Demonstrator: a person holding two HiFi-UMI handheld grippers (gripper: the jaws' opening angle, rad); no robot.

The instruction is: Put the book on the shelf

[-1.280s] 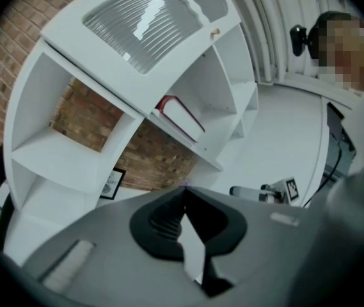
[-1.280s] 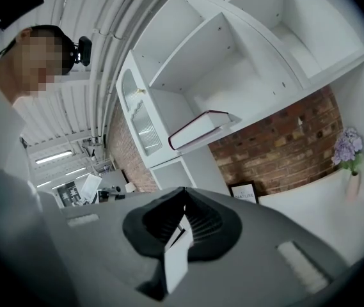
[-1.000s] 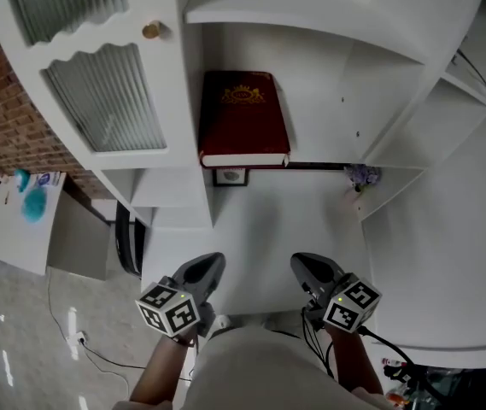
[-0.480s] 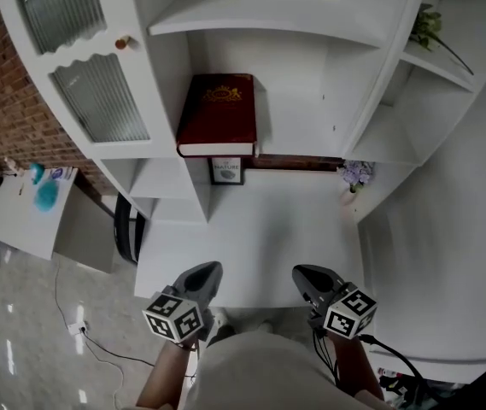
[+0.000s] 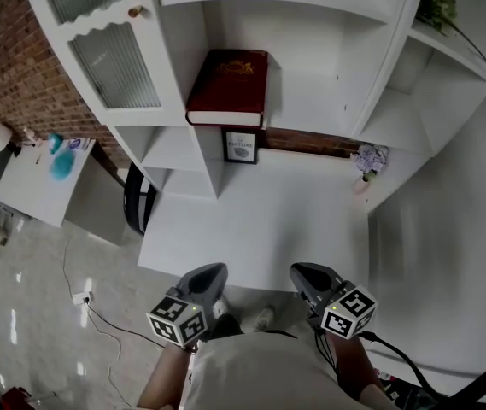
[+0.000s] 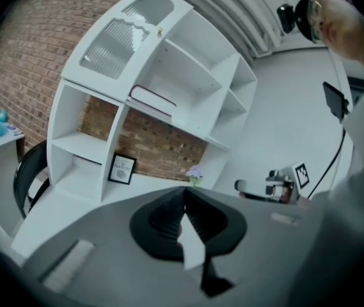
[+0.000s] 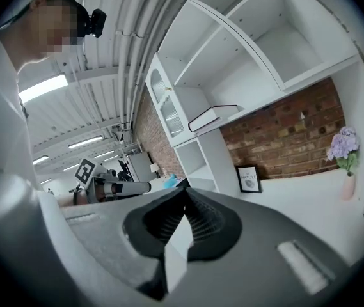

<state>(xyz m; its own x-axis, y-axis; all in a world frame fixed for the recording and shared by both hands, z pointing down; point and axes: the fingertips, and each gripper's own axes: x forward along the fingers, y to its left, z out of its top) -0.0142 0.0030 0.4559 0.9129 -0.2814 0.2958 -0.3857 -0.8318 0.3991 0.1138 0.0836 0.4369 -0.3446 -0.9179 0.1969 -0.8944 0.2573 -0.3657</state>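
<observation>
A dark red book [image 5: 229, 88] with a gold crest lies flat on a shelf of the white shelf unit [image 5: 307, 101]. The left gripper view shows the book [image 6: 151, 98] on that same shelf, and the right gripper view shows its edge [image 7: 212, 117]. My left gripper [image 5: 207, 276] is shut and empty, held low near the body, well back from the unit. My right gripper [image 5: 307, 275] is likewise shut with nothing in it, beside the left one. Each gripper view shows the other gripper [image 6: 258, 187] [image 7: 121, 187] off to its side.
A small framed picture [image 5: 241, 146] stands under the book's shelf. A vase of purple flowers [image 5: 367, 162] sits at the right of the white counter [image 5: 260, 220]. A cabinet door with ribbed glass [image 5: 119, 62] is at the left, a side table [image 5: 42, 178] further left, cables on the floor.
The shelf unit and book have slid up and away in the head view as I back off. Both grippers stay shut and empty, drawn back with the body.
</observation>
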